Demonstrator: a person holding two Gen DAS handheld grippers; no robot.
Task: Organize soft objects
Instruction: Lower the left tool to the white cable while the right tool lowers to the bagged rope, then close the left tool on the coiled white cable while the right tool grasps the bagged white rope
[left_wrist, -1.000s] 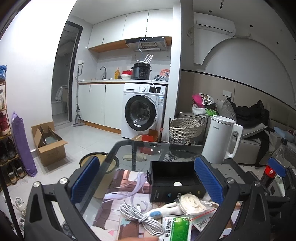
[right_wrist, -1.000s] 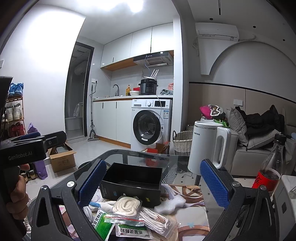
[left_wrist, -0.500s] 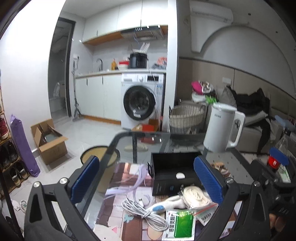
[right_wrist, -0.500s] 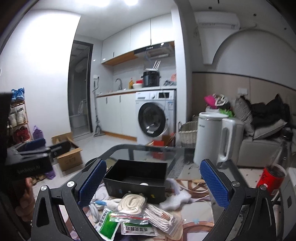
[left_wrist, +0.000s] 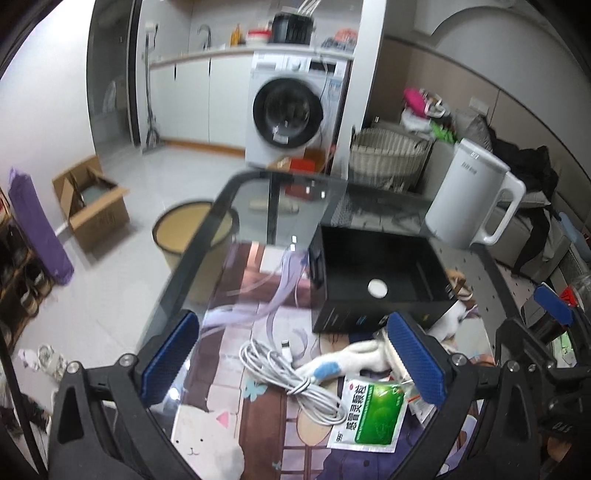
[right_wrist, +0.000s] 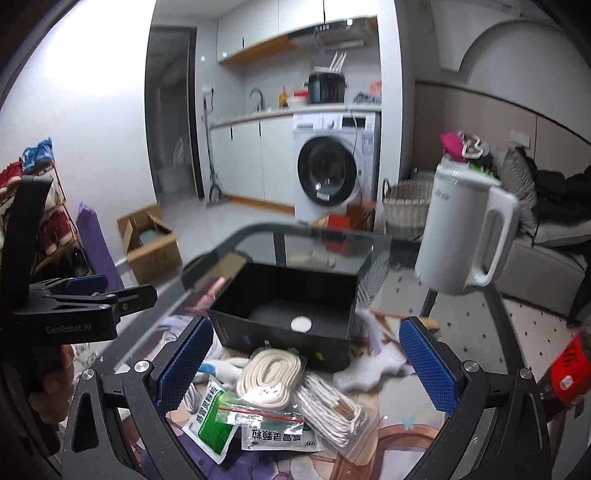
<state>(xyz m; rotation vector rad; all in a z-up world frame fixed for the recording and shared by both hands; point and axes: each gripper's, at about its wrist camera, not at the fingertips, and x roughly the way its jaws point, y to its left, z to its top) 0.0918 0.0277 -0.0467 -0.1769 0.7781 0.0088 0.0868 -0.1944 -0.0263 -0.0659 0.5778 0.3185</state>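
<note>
1. I am at the start of a pick: both of my tools hang above the glass-topped bench (left_wrist: 258, 221) and nothing is gripped. My left tool (left_wrist: 291, 358) is spread wide and empty; my right tool (right_wrist: 306, 362) is spread wide and empty too.
2. The soft things lie heaped at the near side of the open black rectangular box (right_wrist: 284, 306). In the right wrist view, a flat coil of cream cotton rope (right_wrist: 269, 376) sits at 6 o'clock from the box, touching its front wall. A bagged bundle of white cord (right_wrist: 328, 406) lies just beside it at 3 o'clock, with a green-and-white sachet (right_wrist: 210, 424) at 7 o'clock.
3. In the left wrist view, a coiled white charging cable (left_wrist: 291, 376) rests between my pads, with a white sock with a blue patch (left_wrist: 343, 362) at its 3 o'clock.
4. The box holds only a small white disc (right_wrist: 301, 324), so I judge sorting has barely begun.
5. Next I judge I should lower one tool over a single soft item, straddle it and close without dragging its neighbours.
</note>
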